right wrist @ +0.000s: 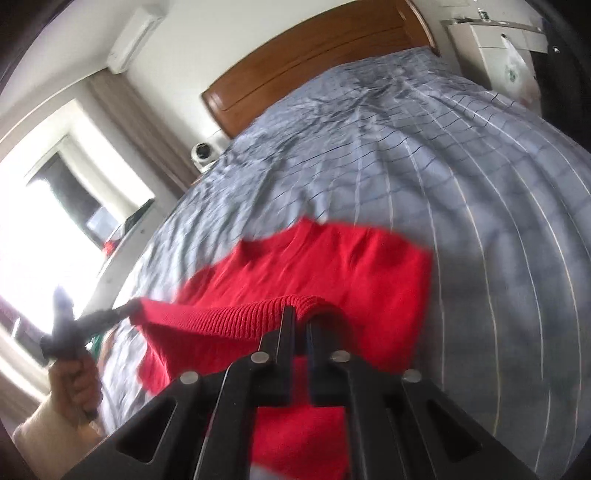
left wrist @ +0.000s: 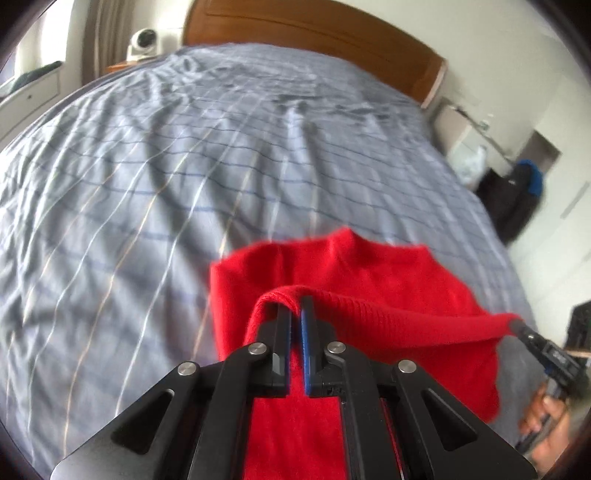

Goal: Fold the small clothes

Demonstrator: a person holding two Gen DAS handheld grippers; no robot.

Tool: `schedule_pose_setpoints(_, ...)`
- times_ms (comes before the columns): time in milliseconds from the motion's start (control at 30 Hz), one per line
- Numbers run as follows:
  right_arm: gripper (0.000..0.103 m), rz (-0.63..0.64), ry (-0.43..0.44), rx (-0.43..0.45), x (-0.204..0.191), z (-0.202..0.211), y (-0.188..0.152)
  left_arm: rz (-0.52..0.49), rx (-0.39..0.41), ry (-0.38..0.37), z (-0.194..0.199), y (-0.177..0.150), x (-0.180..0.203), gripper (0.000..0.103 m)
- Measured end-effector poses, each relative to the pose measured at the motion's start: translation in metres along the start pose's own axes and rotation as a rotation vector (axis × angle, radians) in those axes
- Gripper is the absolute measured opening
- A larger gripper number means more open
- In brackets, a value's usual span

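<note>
A small red knit sweater [left wrist: 369, 266] lies on the grey-blue checked bedspread [left wrist: 166, 177], its collar pointing toward the headboard. My left gripper [left wrist: 297, 299] is shut on one corner of its ribbed hem [left wrist: 388, 310] and holds it above the rest of the sweater. My right gripper [right wrist: 301, 312] is shut on the other corner of the hem [right wrist: 221, 317]. The hem is stretched taut between them. The right gripper shows at the right edge of the left wrist view [left wrist: 517, 326]; the left gripper shows at the left of the right wrist view [right wrist: 122, 312]. The sweater [right wrist: 351, 273] is blurred.
A wooden headboard [left wrist: 332, 33] stands at the far end of the bed. A white round device [left wrist: 144, 40] sits beside the bed near the curtain. A white cabinet [right wrist: 491, 40] and dark bags [left wrist: 517, 199] stand on the other side. A bright window [right wrist: 44, 229] is at the left.
</note>
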State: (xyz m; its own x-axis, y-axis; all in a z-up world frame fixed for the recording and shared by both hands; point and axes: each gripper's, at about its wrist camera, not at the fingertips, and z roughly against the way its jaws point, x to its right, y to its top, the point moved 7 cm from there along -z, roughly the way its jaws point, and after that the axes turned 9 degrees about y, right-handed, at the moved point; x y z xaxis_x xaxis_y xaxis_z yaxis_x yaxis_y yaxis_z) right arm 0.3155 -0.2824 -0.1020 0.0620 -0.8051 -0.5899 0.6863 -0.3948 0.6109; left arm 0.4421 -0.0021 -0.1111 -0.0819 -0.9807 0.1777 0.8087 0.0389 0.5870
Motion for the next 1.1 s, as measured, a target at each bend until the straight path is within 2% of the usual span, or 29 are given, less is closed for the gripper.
schedule_pose_setpoints(33, 0.005, -0.014, -0.007, 0.013, 0.006, -0.004, 0.008, 0.007, -0.011, 0.021, -0.012, 0.003, 0.000, 0.008)
schedule_pose_setpoints(67, 0.006, -0.044, 0.002, 0.041, 0.013, -0.016, 0.018, 0.023, -0.023, 0.061, -0.024, 0.007, -0.002, 0.016)
schedule_pose_setpoints(100, 0.009, -0.071, -0.007, 0.059, 0.017, -0.023, 0.023, 0.037, -0.032, 0.108, -0.030, 0.009, -0.006, 0.037)
schedule_pose_setpoints(133, 0.026, -0.102, -0.038, 0.079, 0.025, -0.026, 0.027, 0.050, -0.035, 0.144, -0.034, 0.009, -0.011, 0.050)
schedule_pose_setpoints(167, 0.052, -0.134, -0.048, 0.104, 0.029, -0.027, 0.028, 0.059, -0.020, 0.149, -0.031, 0.009, -0.014, 0.072)
schedule_pose_setpoints(200, 0.058, -0.156, -0.040, 0.133, 0.031, -0.025, 0.030, 0.065, 0.000, 0.151, -0.027, 0.009, -0.018, 0.084)
schedule_pose_setpoints(233, 0.059, -0.166, -0.031, 0.151, 0.031, -0.021, 0.029, 0.065, 0.014, 0.154, -0.026, 0.011, -0.020, 0.088)
schedule_pose_setpoints(300, 0.059, -0.144, -0.012, 0.141, 0.029, -0.017, 0.027, 0.049, 0.039, 0.161, -0.018, 0.009, -0.026, 0.089)
schedule_pose_setpoints(400, 0.059, -0.028, 0.025, 0.073, 0.005, -0.010, 0.013, 0.007, 0.014, 0.152, -0.013, -0.006, -0.025, 0.089)
schedule_pose_setpoints(500, 0.059, 0.101, 0.109, -0.058, -0.027, -0.010, -0.021, -0.088, -0.019, 0.139, 0.001, -0.036, -0.013, 0.089)
schedule_pose_setpoints(567, 0.059, 0.147, 0.139, -0.192, -0.035, -0.014, -0.060, -0.167, -0.043, 0.130, 0.017, -0.070, -0.006, 0.089)
schedule_pose_setpoints(633, 0.059, 0.182, -0.003, -0.309, -0.016, -0.014, -0.099, -0.219, -0.061, 0.126, 0.035, -0.102, -0.001, 0.089)
schedule_pose_setpoints(667, 0.059, 0.186, -0.072, -0.315, -0.004, -0.007, -0.111, -0.239, -0.064, 0.121, 0.045, -0.118, 0.000, 0.089)
schedule_pose_setpoints(733, 0.058, 0.176, -0.098, -0.249, 0.003, 0.022, -0.124, -0.264, -0.056, 0.117, 0.063, -0.143, 0.004, 0.090)
schedule_pose_setpoints(800, 0.059, 0.175, -0.132, -0.189, 0.005, 0.054, -0.134, -0.279, -0.028, 0.124, 0.081, -0.166, 0.008, 0.096)
schedule_pose_setpoints(867, 0.066, 0.180, -0.169, -0.128, 0.006, 0.082, -0.144, -0.289, 0.021, 0.129, 0.091, -0.182, 0.019, 0.099)
schedule_pose_setpoints(933, 0.078, 0.174, -0.229, -0.081, 0.013, 0.098, -0.149, -0.306, 0.036, 0.135, 0.088, -0.188, 0.028, 0.099)
schedule_pose_setpoints(967, 0.080, 0.168, -0.280, -0.057, 0.021, 0.106, -0.154, -0.326, 0.043, 0.145, 0.081, -0.191, 0.036, 0.099)
schedule_pose_setpoints(1033, 0.080, 0.143, -0.340, -0.045, 0.035, 0.109, -0.162, -0.360, 0.044, 0.179, 0.067, -0.194, 0.041, 0.099)
schedule_pose_setpoints(1100, 0.080, 0.097, -0.376, -0.046, 0.054, 0.107, -0.171, -0.375, 0.002, 0.200, 0.044, -0.202, 0.040, 0.101)
